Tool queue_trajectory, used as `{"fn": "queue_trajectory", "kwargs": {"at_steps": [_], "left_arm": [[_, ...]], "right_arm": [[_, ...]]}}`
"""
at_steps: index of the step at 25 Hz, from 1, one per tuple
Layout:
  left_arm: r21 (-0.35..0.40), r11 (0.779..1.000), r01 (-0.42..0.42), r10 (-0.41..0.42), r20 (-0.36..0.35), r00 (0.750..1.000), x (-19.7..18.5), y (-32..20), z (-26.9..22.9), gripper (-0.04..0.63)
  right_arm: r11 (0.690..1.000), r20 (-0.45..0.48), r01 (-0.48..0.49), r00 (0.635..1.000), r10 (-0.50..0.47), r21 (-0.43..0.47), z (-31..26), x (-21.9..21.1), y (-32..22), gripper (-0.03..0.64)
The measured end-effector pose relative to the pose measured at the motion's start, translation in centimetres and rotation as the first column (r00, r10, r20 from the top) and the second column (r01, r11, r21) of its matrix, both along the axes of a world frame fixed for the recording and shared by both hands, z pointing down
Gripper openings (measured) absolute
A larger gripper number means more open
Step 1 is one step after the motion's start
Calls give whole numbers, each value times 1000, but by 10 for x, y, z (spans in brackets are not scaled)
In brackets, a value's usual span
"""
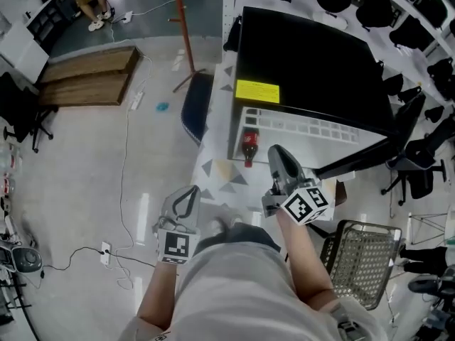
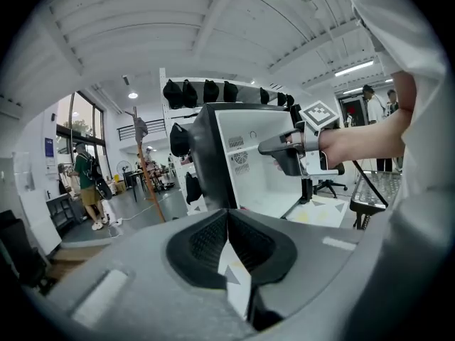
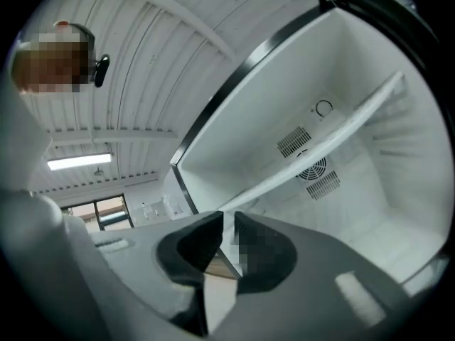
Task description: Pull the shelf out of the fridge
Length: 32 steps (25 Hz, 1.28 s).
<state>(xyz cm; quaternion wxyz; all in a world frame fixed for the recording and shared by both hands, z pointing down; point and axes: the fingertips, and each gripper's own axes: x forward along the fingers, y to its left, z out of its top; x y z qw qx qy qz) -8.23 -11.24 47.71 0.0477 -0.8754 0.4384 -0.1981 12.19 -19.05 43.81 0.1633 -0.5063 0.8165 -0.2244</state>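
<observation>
Black fridge (image 1: 306, 55), door open, white shelf (image 3: 334, 137) apparently seated across its white interior

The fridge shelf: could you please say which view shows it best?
The right gripper view: it looks into the open fridge, where the white shelf spans the interior. The head view sees the fridge's black top, no shelf; the left gripper view sees the interior obliquely, shelf indiscernible.
</observation>
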Motion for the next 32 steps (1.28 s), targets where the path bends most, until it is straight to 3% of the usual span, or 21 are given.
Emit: {"fn": "queue_trajectory", "kwargs": {"at_steps": [5, 8, 14, 23, 32], "left_arm": [[-14, 999, 41, -41, 14, 999, 10, 5, -2, 11], [-16, 998, 64, -63, 29, 998, 17, 8, 0, 11], [-28, 990, 141, -140, 36, 990, 21, 10, 7, 11], [-32, 978, 207, -205, 45, 978, 14, 8, 13, 11], [-53, 970, 236, -234, 55, 971, -18, 5, 17, 11]], "right_arm": [[999, 231, 11, 973, -2, -36, -4, 12, -16, 105], [999, 312, 22, 950, -7, -44, -2, 21, -25, 152], [996, 459, 63, 888, -29, -59, -2, 30, -48, 178], [992, 619, 20, 783, 63, -126, 6, 43, -84, 181], [983, 681, -120, 709, 185, -141, 6, 53, -114, 169]]}}
